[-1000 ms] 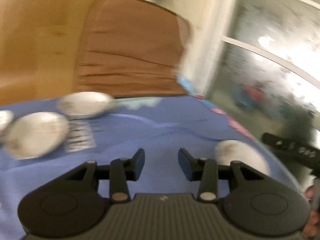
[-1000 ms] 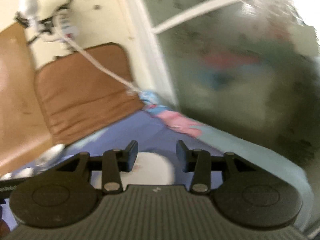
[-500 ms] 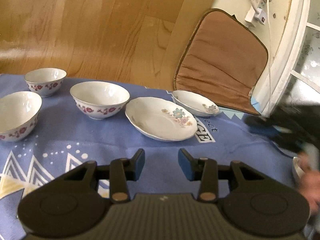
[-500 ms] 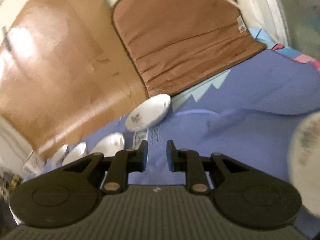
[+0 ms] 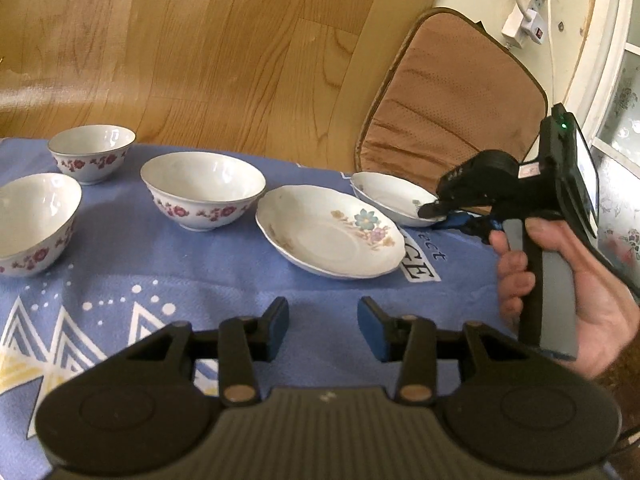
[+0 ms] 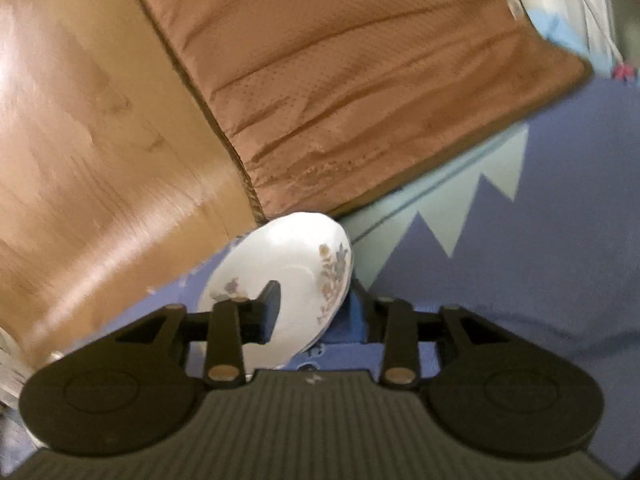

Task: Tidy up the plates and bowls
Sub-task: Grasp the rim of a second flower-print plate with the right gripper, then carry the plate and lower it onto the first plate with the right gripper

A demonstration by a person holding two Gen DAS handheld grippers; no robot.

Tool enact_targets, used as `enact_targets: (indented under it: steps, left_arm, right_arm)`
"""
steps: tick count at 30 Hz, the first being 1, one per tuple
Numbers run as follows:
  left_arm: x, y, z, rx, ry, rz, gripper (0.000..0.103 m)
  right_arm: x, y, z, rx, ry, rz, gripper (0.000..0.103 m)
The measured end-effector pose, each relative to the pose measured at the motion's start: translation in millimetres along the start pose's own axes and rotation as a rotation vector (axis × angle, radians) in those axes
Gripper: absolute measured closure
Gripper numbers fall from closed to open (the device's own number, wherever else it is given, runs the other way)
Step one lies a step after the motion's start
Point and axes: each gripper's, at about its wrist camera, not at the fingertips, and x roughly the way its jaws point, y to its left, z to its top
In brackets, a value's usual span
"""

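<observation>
While the right gripper (image 6: 312,312) jaws straddle the small plate (image 6: 292,276) rim, left gripper (image 5: 322,328) jaws spread, cloth (image 5: 224,272) lettering "GE".

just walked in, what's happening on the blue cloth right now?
A person holds a gripper in each hand. The right gripper has its fingers astride the rim of the small plate at the cloth's far edge, one above, one below, not visibly clamped. The left gripper hovers open, holding nothing. The large floral plate and three bowls sit separately on the blue cloth, unstacked.
</observation>
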Motion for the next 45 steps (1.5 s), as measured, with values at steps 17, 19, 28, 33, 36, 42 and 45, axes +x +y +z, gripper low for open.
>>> enact_targets:
  steps: [17, 19, 28, 33, 36, 42, 45]
  left_arm:
    - [-8.9, 13.4, -0.9, -0.048, 0.012, -0.147, 0.047]
    - [-10.1, 12.2, -2.1, -0.055, 0.031, -0.211, 0.047]
    - [-5.6, -39.6, -14.0, 0.042, 0.151, -0.316, 0.062]
    - [4.5, -61.1, -18.7, 0.055, 0.192, -0.284, 0.087]
    - [0.1, -80.4, -15.8, 0.063, 0.185, -0.346, 0.087]
    - [9.7, -159.0, -14.8, 0.207, 0.190, -0.419, 0.087]
    - [24.7, -192.6, -21.1, 0.243, 0.216, -0.435, 0.087]
  right_arm:
    - [-138.9, -54.7, -77.8, -0.088, 0.054, 0.133, 0.088]
    - [-151.0, -60.9, -89.1, -0.103, 0.074, 0.158, 0.088]
    - [-172.5, -71.7, -117.4, -0.101, 0.054, 0.192, 0.078]
    - [-178.1, -79.0, -118.5, -0.085, 0.022, 0.194, 0.081]
    - [-197.1, -84.5, -117.3, -0.128, -0.082, 0.148, 0.083]
    - [-227.2, -125.4, -108.8, -0.078, -0.229, 0.032, 0.083]
    - [-233.3, -152.6, -102.5, -0.036, -0.258, -0.034, 0.083]
